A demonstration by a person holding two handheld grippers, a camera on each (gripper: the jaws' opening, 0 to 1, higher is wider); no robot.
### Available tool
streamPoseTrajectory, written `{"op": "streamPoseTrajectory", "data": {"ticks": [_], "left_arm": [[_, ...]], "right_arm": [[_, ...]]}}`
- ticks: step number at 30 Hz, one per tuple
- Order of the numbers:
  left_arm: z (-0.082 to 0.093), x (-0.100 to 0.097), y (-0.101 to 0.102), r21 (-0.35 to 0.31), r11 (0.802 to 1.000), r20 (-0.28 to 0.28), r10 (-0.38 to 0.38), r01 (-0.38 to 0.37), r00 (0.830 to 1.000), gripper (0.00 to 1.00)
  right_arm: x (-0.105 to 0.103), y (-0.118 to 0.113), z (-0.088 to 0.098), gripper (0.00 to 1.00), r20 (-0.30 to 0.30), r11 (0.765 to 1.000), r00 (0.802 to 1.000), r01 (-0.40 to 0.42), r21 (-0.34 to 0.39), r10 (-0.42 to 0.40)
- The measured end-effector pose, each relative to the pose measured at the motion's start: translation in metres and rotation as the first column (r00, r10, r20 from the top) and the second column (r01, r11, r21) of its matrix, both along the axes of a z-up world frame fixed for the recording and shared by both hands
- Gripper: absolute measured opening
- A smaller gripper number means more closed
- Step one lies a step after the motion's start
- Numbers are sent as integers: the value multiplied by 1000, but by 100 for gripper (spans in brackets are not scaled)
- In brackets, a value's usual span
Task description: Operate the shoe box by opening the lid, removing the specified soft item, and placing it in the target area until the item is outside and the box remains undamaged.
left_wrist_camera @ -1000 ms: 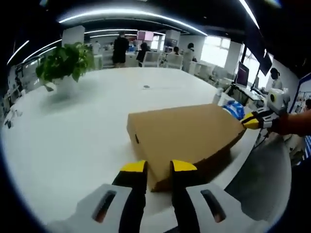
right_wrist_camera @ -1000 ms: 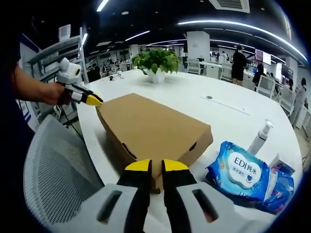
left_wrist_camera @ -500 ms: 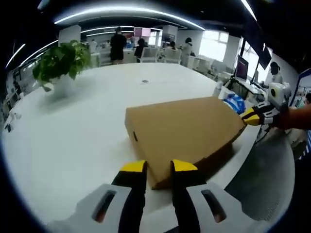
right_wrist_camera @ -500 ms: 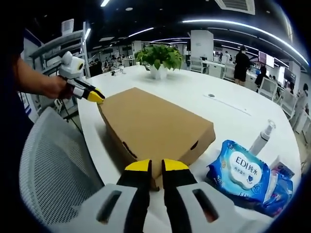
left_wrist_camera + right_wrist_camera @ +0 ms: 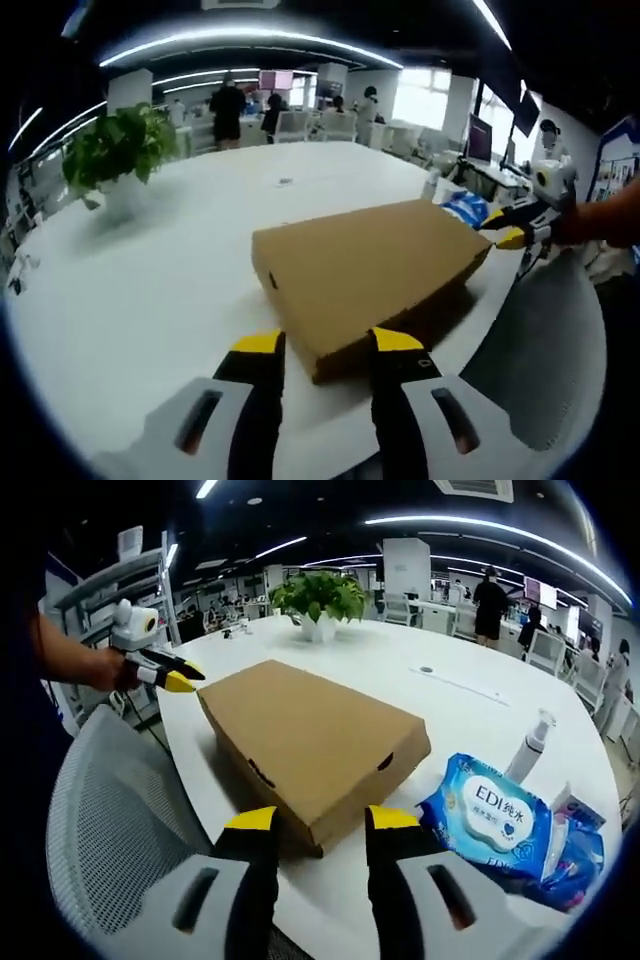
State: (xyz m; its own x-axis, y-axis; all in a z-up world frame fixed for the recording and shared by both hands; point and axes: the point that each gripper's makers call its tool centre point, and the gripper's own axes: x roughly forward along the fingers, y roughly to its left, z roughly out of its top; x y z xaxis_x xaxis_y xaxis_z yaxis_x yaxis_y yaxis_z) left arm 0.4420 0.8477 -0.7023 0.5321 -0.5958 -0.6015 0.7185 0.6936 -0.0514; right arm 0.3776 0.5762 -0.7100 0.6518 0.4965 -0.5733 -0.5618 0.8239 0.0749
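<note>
1. The flat brown cardboard shoe box (image 5: 368,268) lies closed on the round white table (image 5: 150,290), close to the table's near edge, with the grey mesh chair back (image 5: 110,810) just beyond that edge.
2. The left gripper (image 5: 325,345) sits at one near corner of the box, its yellow-tipped jaws spread apart on either side of the corner and gripping nothing.
3. The right gripper (image 5: 320,820) is at the opposite end, likewise parted around its corner and empty; I cannot tell whether either set of tips touches the cardboard.
4. The step in hand appears to be lifting the lid. I judge it best to find the lid's free front edge first, since the small dark slots in the side wall suggest tuck tabs.
5. Lift both corners together and evenly, so the thin board does not crease or tear.
6. Keep the grip light: pinch only the lid flap, not the wall beneath.
7. The blue and white wet-wipe packet (image 5: 492,825) and the white pump bottle (image 5: 525,750) lie just right of the box; steer the lid clear of them.
</note>
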Motion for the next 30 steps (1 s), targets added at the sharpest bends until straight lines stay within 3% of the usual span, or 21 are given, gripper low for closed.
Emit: {"op": "streamPoseTrajectory", "data": {"ticks": [5,7,14,30], "left_arm": [[-10,-2,-8,54,998,-1,-44,44,999,30],[-16,1,-4,111,992,1,-53,52,999,26],[-17,8,-5,113,992,-7,-50,51,999,21],[-17,36,-20,131,990,-13,-43,44,999,21]], "right_arm": [[1,4,-9,28,-14,999,999,-30,-32,30],[4,6,-9,27,-13,999,999,-34,-36,34],[13,8,-13,21,0,994,999,-41,-106,41],[39,-7,-12,20,5,994,1000,-24,-103,25]]}}
